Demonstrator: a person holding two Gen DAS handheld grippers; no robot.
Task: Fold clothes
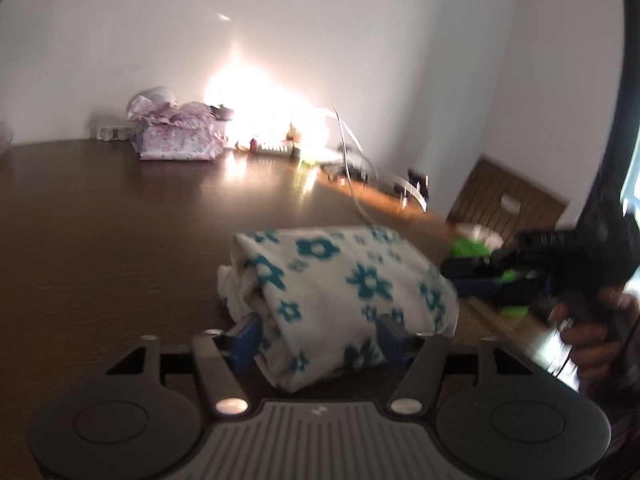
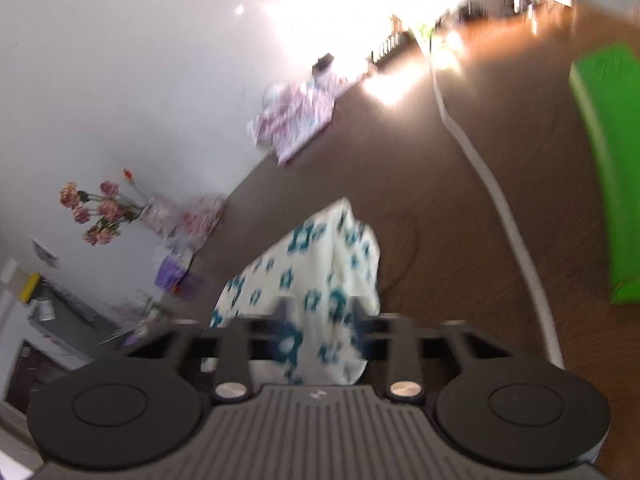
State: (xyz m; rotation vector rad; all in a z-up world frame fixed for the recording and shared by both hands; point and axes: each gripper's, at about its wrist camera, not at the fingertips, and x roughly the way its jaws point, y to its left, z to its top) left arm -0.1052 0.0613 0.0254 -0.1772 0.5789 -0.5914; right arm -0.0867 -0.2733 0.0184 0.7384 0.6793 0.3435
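Between the left gripper [image 1: 318,340] jaws lies the folded floral garment [image 1: 340,296] on the brown surface [image 1: 120,240]; the jaws stand released, and only this view shows a hand [image 1: 596,344]. In the right wrist view, the right gripper [image 2: 320,320] jaws straddle the garment, grip indeterminable; flowers [image 2: 96,208] appear left.

Two folded garments on one table [image 1: 100,216]: one teal-flowered [image 1: 340,292], one pink-patterned [image 1: 176,140] (far back).

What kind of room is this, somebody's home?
Most likely a home. A big dark wooden table stands against a plain white wall, bearing a folded floral cloth, a vase of pink flowers, and another stack of folded pink laundry.
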